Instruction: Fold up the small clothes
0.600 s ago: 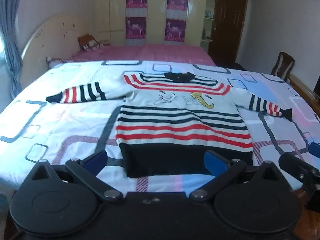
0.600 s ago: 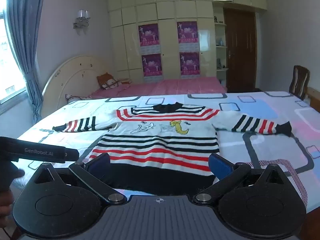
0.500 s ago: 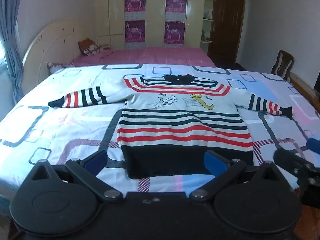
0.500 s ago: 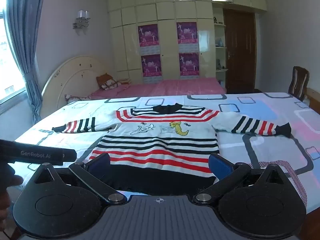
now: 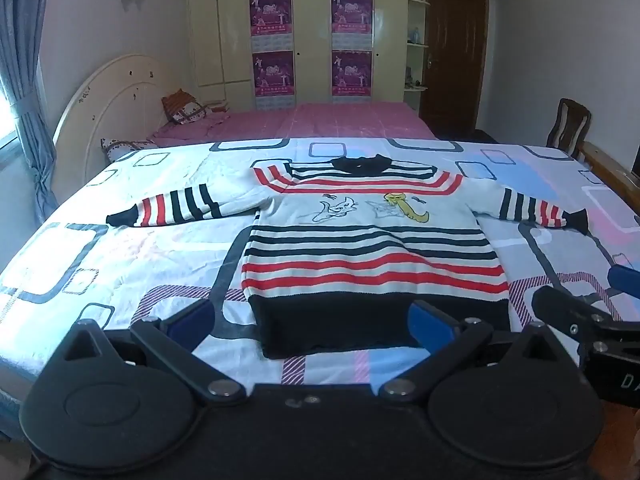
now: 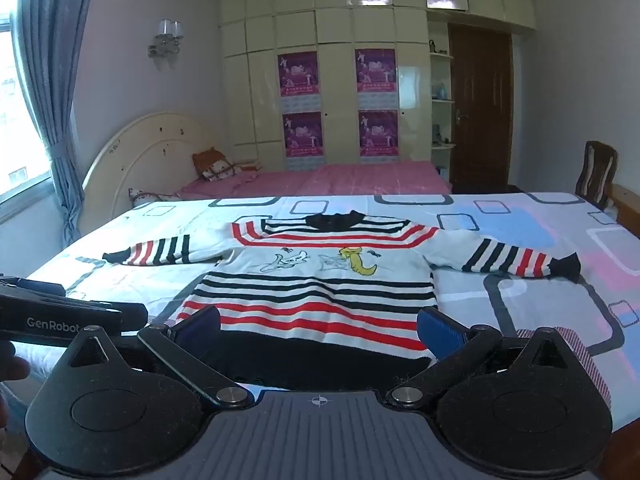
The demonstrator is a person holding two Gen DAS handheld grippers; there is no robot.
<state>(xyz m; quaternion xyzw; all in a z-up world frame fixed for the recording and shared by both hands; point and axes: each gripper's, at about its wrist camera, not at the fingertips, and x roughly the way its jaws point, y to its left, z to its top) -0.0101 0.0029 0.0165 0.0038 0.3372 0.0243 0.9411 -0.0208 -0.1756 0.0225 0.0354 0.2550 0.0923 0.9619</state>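
Sweater (image 5: pixel 368 256): flat on the bed (image 5: pixel 120 248), sleeves spread
Left tool (image 5: pixel 312 320): fingers wide apart, holding nothing
Right tool (image 6: pixel 318 328): fingers wide apart, holding nothing

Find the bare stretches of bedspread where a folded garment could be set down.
Bare patterned bedspread lies left of the striped knitted sweater, below its left sleeve, and right below its right sleeve. The near edge by both open grippers is crowded.
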